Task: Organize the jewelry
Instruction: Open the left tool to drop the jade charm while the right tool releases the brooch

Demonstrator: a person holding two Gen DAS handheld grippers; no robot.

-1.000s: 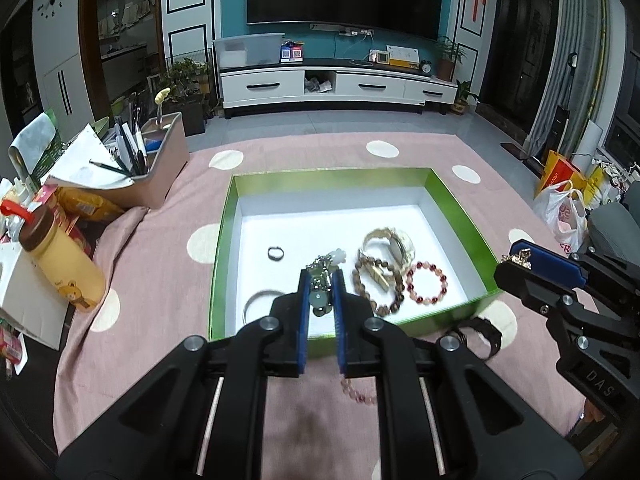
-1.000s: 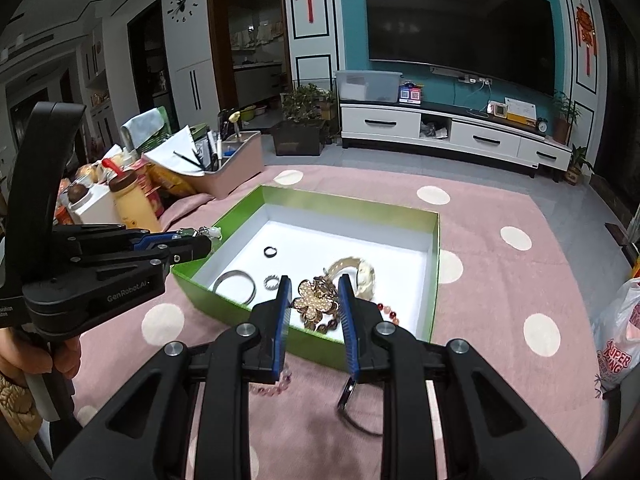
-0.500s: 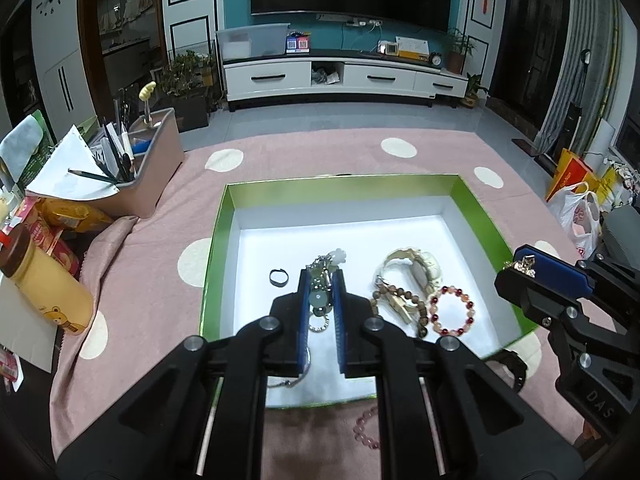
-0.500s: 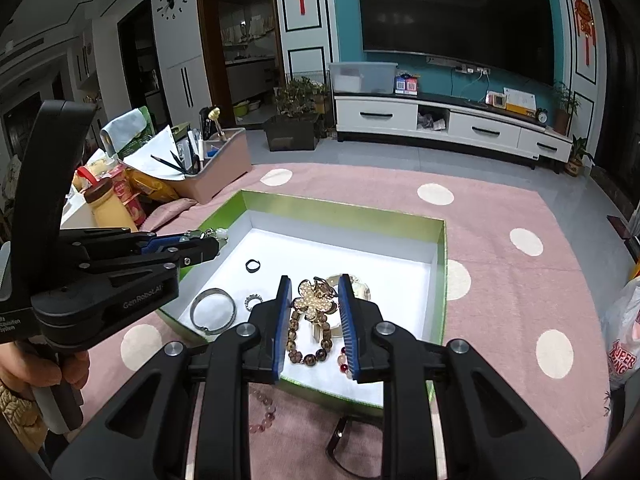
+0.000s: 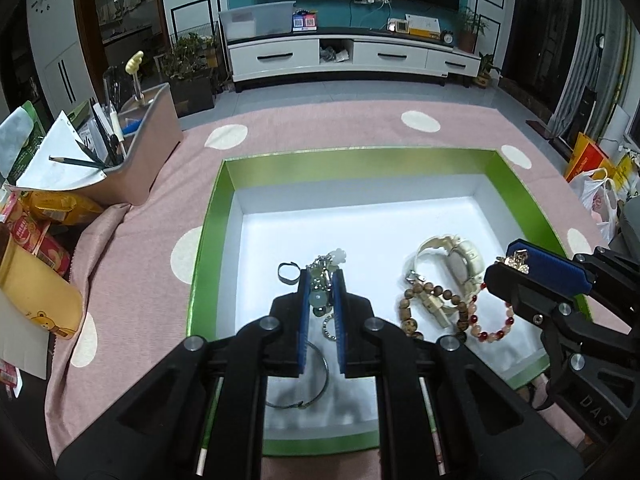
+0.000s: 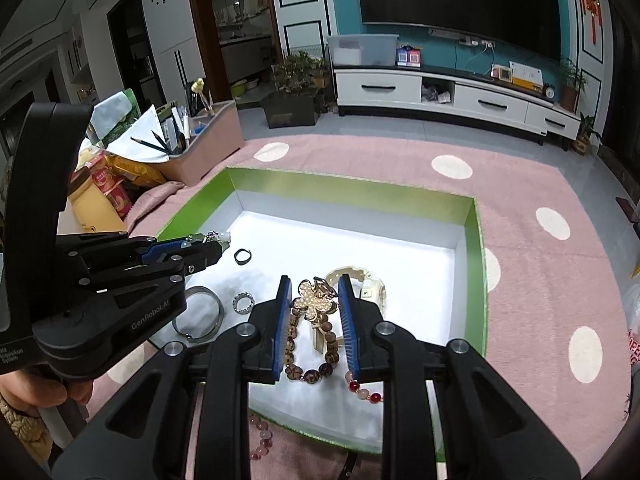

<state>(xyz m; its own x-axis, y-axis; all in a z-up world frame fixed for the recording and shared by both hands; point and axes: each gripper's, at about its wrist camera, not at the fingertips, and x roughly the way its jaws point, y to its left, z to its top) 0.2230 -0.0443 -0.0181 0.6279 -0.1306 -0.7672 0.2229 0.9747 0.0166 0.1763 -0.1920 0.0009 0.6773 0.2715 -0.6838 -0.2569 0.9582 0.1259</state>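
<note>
A green box [image 5: 216, 216] with a white floor lies on the pink dotted cloth. My left gripper [image 5: 320, 280] is shut on a green bead charm [image 5: 318, 300] and holds it over the box's left half, above a small toothed ring [image 5: 328, 326]. My right gripper [image 6: 314, 292] is shut on a gold flower brooch [image 6: 314, 304] over the box's right half. In the box lie a black ring [image 5: 287, 272], a silver bangle [image 6: 200, 314], a cream watch [image 5: 456, 256], a wooden bead bracelet [image 5: 416, 308] and a red bead bracelet [image 5: 492, 330].
A pink organiser with pencils [image 5: 136, 148] and snack packs [image 5: 44, 220] stand left of the box. A pink bead bracelet [image 6: 260, 440] lies on the cloth at the box's near edge. A yellow jar [image 5: 32, 288] is at far left.
Both grippers have moved forward and down over the box, each still holding its piece. The box's contents now sit closer under the fingers.
</note>
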